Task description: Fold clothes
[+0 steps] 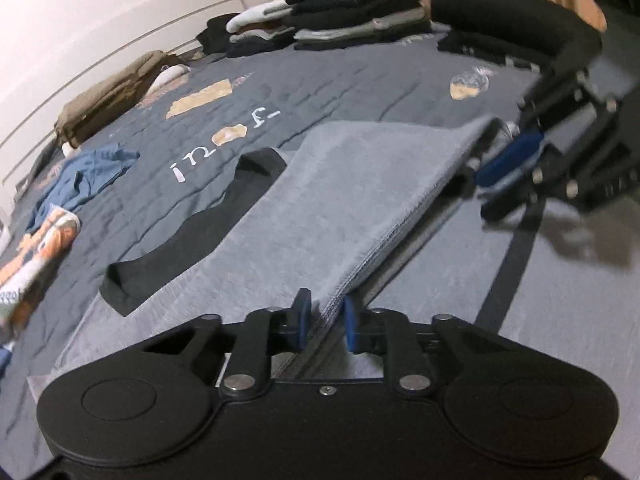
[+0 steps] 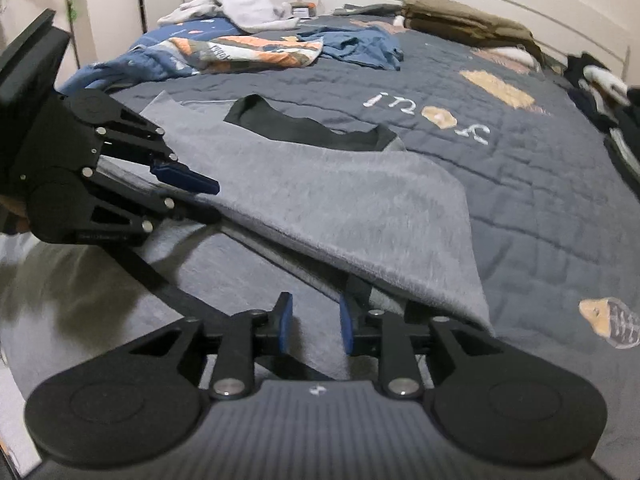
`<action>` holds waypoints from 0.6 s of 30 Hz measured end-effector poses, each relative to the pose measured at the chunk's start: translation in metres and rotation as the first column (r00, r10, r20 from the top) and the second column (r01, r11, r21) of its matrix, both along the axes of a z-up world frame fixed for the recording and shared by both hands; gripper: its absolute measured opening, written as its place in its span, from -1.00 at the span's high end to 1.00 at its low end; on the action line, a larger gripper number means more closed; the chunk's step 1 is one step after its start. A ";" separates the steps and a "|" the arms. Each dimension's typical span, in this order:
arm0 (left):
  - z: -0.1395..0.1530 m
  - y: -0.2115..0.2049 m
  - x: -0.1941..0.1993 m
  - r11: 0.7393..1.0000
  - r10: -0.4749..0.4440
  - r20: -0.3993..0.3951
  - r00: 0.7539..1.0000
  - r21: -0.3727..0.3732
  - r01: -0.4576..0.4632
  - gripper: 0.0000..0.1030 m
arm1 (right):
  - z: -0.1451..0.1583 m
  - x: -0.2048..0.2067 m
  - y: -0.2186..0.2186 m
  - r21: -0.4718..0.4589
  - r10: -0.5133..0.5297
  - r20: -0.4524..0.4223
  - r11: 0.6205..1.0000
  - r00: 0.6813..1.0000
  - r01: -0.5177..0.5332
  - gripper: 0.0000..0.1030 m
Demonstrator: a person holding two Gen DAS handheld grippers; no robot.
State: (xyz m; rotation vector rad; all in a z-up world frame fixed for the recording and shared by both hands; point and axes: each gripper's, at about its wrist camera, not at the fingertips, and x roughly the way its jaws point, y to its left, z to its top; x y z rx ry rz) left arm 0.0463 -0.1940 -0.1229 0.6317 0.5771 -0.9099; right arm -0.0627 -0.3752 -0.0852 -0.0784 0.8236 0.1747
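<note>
Here both grippers tilt down over the quilt's (image 2: pixel 540 184) near edge. Left gripper (image 1: pixel 326 322) pinches the grey garment's (image 1: pixel 352 196) folded hem; right gripper (image 2: pixel 314 326) w/ fingers parted, nothing gripped, garment edge beside it.

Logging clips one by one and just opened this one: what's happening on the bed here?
A person with a two-finger gripper in each hand is folding a grey fleecy garment with black trim on a dark grey quilted bedspread. One flap is turned over. The left gripper is clamped on the flap's folded edge; the right gripper sits near the other end, jaws apart, apparently gripping nothing. A stack of folded dark clothes sits beyond; crumpled blue and orange clothes lie unfolded.
</note>
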 end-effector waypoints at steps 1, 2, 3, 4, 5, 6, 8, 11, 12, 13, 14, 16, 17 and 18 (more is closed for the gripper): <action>0.002 0.000 0.000 1.000 0.010 0.011 1.000 -0.008 -0.010 0.81 | -0.001 0.000 0.000 0.000 -0.005 0.003 1.000 1.000 0.005 0.47; 0.006 0.000 0.000 1.000 0.024 0.025 0.999 -0.020 -0.023 0.83 | 0.000 -0.001 0.000 -0.006 -0.005 0.011 1.000 1.000 0.005 0.44; 0.010 0.000 0.002 0.998 0.034 0.019 0.999 -0.045 -0.033 0.84 | 0.003 -0.001 -0.001 -0.001 -0.005 0.020 1.000 1.000 0.005 0.44; 0.016 0.002 0.004 0.996 0.042 0.002 0.999 -0.075 -0.042 0.83 | 0.005 -0.002 -0.001 0.005 -0.005 0.029 1.000 1.000 0.005 0.42; 0.021 0.003 0.006 0.993 0.051 -0.009 0.999 -0.102 -0.052 0.83 | 0.007 -0.003 -0.001 0.010 -0.005 0.037 1.000 0.999 0.005 0.40; 0.025 0.004 0.007 0.990 0.060 -0.019 0.998 -0.128 -0.062 0.83 | 0.009 -0.003 -0.002 0.016 -0.005 0.046 1.000 0.999 0.005 0.39; 0.033 0.006 0.010 0.982 0.075 -0.035 0.997 -0.169 -0.080 0.84 | 0.013 -0.004 -0.002 0.041 -0.009 0.066 0.999 0.998 0.007 0.35; 0.037 0.004 0.011 0.978 0.083 -0.055 0.995 -0.189 -0.092 0.84 | 0.011 0.002 0.003 0.064 -0.016 0.084 0.998 0.996 0.011 0.33; 0.037 0.004 0.011 0.977 0.084 -0.057 0.995 -0.190 -0.094 0.84 | 0.008 0.006 0.005 0.068 -0.015 0.086 0.998 0.996 0.009 0.32; 0.037 0.003 0.010 0.977 0.087 -0.057 0.995 -0.189 -0.096 0.84 | 0.005 0.010 0.008 0.075 -0.017 0.085 0.997 0.996 0.011 0.32; 0.037 0.002 0.010 0.977 0.089 -0.058 0.994 -0.189 -0.098 0.84 | 0.001 0.015 0.008 0.093 -0.029 0.069 0.995 0.997 0.022 0.32; 0.038 0.002 0.010 0.976 0.089 -0.060 0.994 -0.193 -0.099 0.84 | -0.008 0.026 0.008 0.127 -0.051 0.036 0.991 0.998 0.046 0.31; 0.039 0.002 0.010 0.975 0.089 -0.062 0.994 -0.199 -0.100 0.84 | -0.012 0.032 0.009 0.144 -0.062 0.020 0.988 0.998 0.058 0.31; 0.041 0.003 0.009 0.974 0.089 -0.064 0.994 -0.205 -0.100 0.84 | -0.016 0.037 0.008 0.157 -0.075 0.007 0.985 0.997 0.073 0.31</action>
